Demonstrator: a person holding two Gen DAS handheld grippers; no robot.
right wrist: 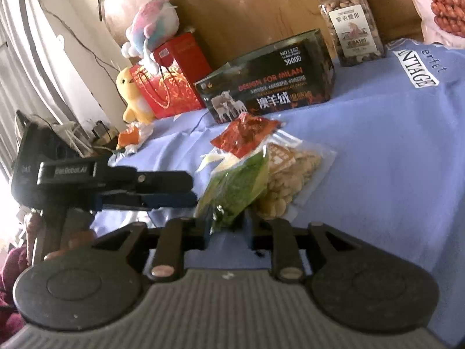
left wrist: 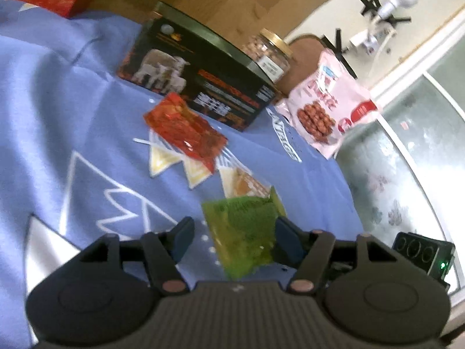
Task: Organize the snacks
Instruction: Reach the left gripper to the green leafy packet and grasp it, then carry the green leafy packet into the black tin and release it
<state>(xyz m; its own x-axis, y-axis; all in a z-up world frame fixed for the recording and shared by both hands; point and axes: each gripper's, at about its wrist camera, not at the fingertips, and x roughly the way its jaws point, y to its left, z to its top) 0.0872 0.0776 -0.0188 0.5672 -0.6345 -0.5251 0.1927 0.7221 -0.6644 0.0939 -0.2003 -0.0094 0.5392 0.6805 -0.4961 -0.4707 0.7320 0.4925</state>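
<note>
**A:** Left to right: what has hold of what?

**B:** The left gripper (left wrist: 234, 226) has nothing. Its fingers (left wrist: 181, 232) stand well apart around the green packet (left wrist: 244, 229), with a clear gap on the left side. The right gripper (right wrist: 226, 226) is narrower, and the packet's lower corner sits between its fingers. I cannot tell if the pads press on it.

**A:** Why is the packet standing up like that?

**B:** I'd guess it is being lifted off the pile. The red packet (left wrist: 186, 129) and a clear pack (right wrist: 287, 171) lie just behind it, loose and overlapping, not yet sorted. The black box (left wrist: 197, 78), jar (left wrist: 268, 55) and pink bag (left wrist: 325, 110) stand at the back, probably already put in place.

**A:** And the surface?

**B:** A creased blue cloth (left wrist: 58, 116) covers the desk. A glass table (left wrist: 407, 160) is to its right. Plush toys (right wrist: 154, 26) and a red bag (right wrist: 168, 87) sit against a wood panel (right wrist: 247, 5).
</note>
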